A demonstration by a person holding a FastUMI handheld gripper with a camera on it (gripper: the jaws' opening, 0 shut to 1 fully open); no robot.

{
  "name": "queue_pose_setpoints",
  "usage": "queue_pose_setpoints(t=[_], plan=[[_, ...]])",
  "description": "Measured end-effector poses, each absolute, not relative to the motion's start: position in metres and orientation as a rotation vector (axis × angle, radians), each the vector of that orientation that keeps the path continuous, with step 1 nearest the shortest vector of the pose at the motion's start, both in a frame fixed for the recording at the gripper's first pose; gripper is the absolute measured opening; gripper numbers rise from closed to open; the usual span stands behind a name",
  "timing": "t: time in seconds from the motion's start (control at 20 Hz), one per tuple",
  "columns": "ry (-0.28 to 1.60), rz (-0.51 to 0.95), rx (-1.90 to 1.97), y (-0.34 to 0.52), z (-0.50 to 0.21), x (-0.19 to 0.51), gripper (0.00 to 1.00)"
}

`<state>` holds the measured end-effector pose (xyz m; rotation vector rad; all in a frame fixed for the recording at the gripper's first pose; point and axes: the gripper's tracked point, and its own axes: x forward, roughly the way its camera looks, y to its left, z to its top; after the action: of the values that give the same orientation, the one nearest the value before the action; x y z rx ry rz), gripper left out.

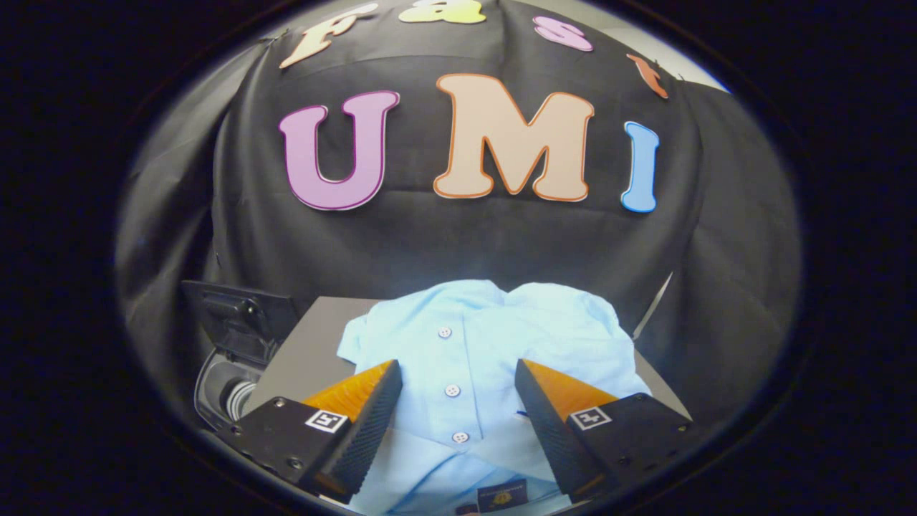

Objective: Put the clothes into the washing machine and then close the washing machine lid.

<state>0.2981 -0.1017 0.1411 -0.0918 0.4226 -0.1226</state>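
A light blue buttoned shirt [487, 344] lies folded on a grey table [315, 344]. Its button row runs between and just ahead of my fingers, and its collar label sits close beneath me. My gripper [458, 376] hovers over the shirt, open, with both fingers spread wide on either side of the buttons and nothing pressed between them. To the left of the table stands the washing machine [229, 387], with its dark lid [240, 315] raised and the drum opening showing below it.
The black cloth wall hangs close behind the table and wraps round both sides. The table's right edge [652, 308] runs just beyond the shirt. A strip of bare table lies between the shirt and the washing machine.
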Motion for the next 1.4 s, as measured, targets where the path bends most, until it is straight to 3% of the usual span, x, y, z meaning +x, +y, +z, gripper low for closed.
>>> queue_pose_setpoints(t=[0.1, 0.35, 0.45, 0.65, 0.8, 1.4], plan=[[0.513, -0.109, -0.077, -0.102, 0.123, 0.296, 0.97], [0.506, -0.122, -0.053, -0.106, 0.126, 0.300, 0.92], [0.500, -0.107, -0.080, -0.104, 0.126, 0.301, 0.67], [0.459, -0.140, -0.162, -0.104, 0.131, 0.294, 0.25], [0.414, -0.188, -0.142, -0.096, 0.138, 0.284, 0.11], [0.161, -0.108, -0.046, -0.012, 0.238, 0.252, 0.07]])
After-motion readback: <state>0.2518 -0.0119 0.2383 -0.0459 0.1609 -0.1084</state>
